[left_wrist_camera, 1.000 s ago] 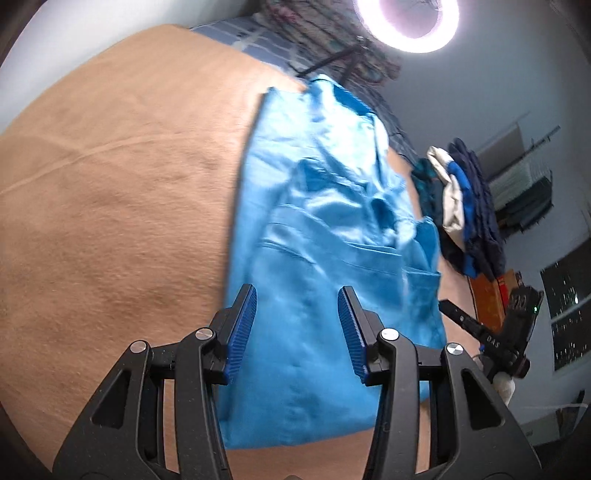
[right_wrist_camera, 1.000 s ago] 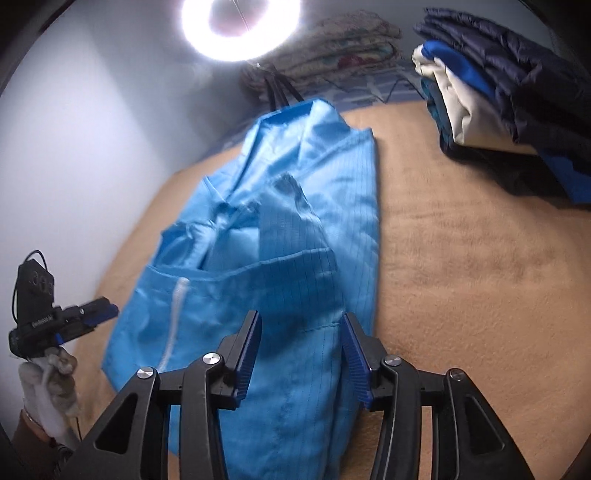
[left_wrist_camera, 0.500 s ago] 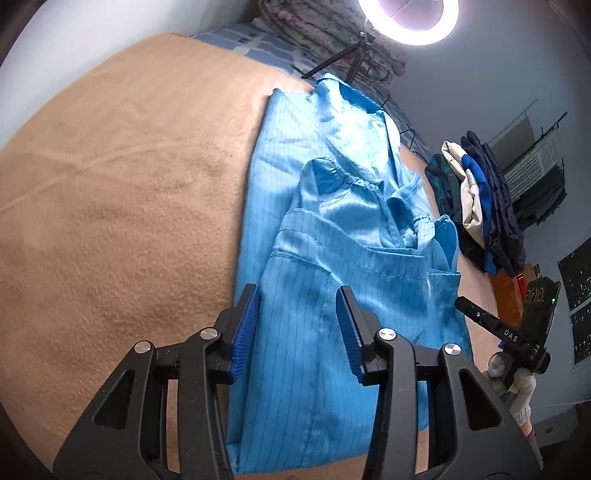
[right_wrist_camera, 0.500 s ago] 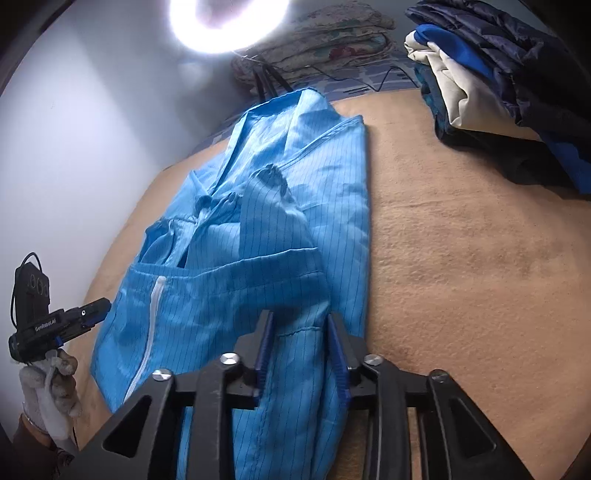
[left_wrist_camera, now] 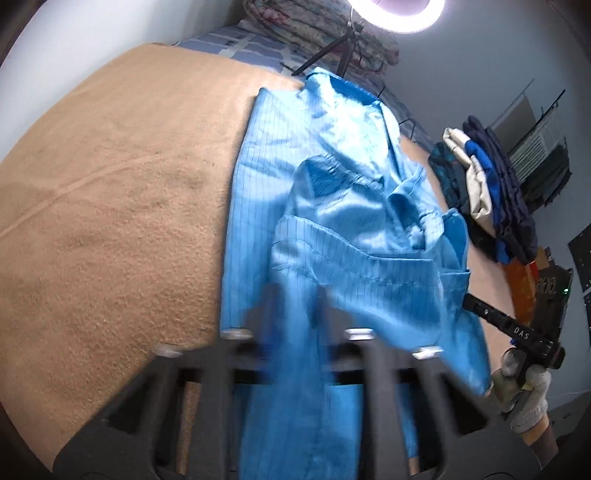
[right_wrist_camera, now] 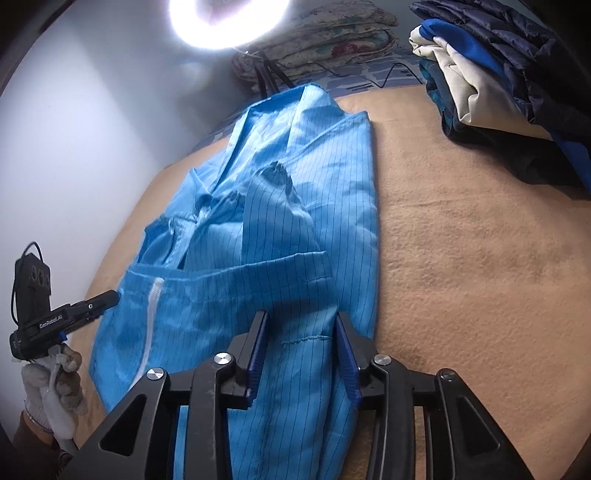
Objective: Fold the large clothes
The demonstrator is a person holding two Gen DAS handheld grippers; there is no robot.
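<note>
Left wrist view: blue coat (left_wrist_camera: pixel 332 229) lies lengthwise on the tan blanket (left_wrist_camera: pixel 110 221), collar at the far end, lower part nearest the camera. Sleeves folded in over the front, upper layer rumpled. Left gripper (left_wrist_camera: pixel 293 314) is motion-blurred; its jaws have just been closing, and blue fabric of the coat's near part bunches up between them, so it reads as clamped on the coat. Right gripper (left_wrist_camera: pixel 467 301) shows at the coat's right edge, held by a gloved hand (left_wrist_camera: pixel 528 391); jaw state can't be told from this angle. Ring light (left_wrist_camera: pixel 395 14) on a tripod at the far end, folded quilts (left_wrist_camera: pixel 314 40) behind it. Stack of folded clothes (left_wrist_camera: pixel 491 199) sits on the blanket, right of the coat, apart from it.

Right wrist view: same coat (right_wrist_camera: pixel 277 240), white zipper strip (right_wrist_camera: pixel 151 317) near its left edge. Right gripper (right_wrist_camera: pixel 301 350) straddles a raised fold at the coat's near right side; its jaws have just been closing, blue pads (right_wrist_camera: pixel 255 354) sit against the fabric on both sides, gripping the coat. Left gripper (right_wrist_camera: pixel 110 295) at the coat's left edge, tips touching the fabric, held by a gloved hand (right_wrist_camera: pixel 55 387). Folded clothes stack (right_wrist_camera: pixel 498 85) top right on the blanket (right_wrist_camera: pixel 480 258). Ring light (right_wrist_camera: pixel 229 18) glares at top.
</note>
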